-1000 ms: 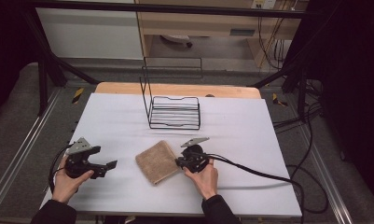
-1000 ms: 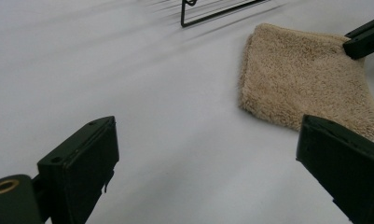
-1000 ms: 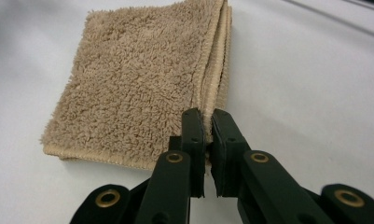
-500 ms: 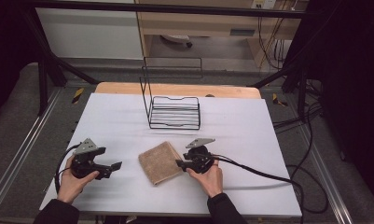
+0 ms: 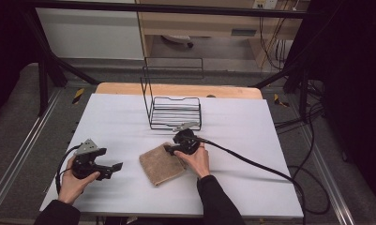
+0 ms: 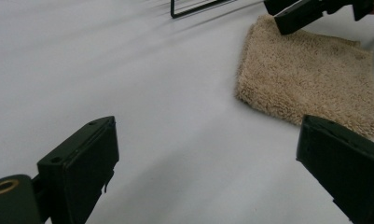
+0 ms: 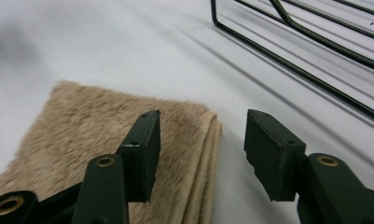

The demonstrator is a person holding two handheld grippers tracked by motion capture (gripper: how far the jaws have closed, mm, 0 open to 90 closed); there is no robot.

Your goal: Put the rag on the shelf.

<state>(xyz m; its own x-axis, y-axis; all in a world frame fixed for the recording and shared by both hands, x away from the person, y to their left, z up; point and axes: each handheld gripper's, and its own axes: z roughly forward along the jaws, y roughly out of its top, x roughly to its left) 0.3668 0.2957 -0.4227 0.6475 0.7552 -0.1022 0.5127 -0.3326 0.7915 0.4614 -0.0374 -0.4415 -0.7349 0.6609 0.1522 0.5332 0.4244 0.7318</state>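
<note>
A folded tan towel [image 5: 161, 163] lies flat on the white table, also seen as the towel [image 6: 310, 79] and the towel [image 7: 82, 140]. My right gripper [image 5: 169, 149] is open at the towel's far corner; in the right gripper view [image 7: 201, 140] one jaw hangs over the cloth and the other over bare table beside the folded edge. My left gripper [image 5: 114, 169] is open, to the left of the towel and apart from it, with its jaws [image 6: 212, 158] spread wide over bare table.
A black wire rack [image 5: 175, 110] stands behind the towel near the table's middle; its base wires [image 7: 315, 42] lie just beyond my right gripper. A black cable [image 5: 251, 161] trails right across the table. The table's wooden far edge [image 5: 129, 89] shows behind the rack.
My right gripper has moved forward from the towel's right side to its far corner. My left gripper has shifted slightly right, toward the towel. The towel looks unmoved.
</note>
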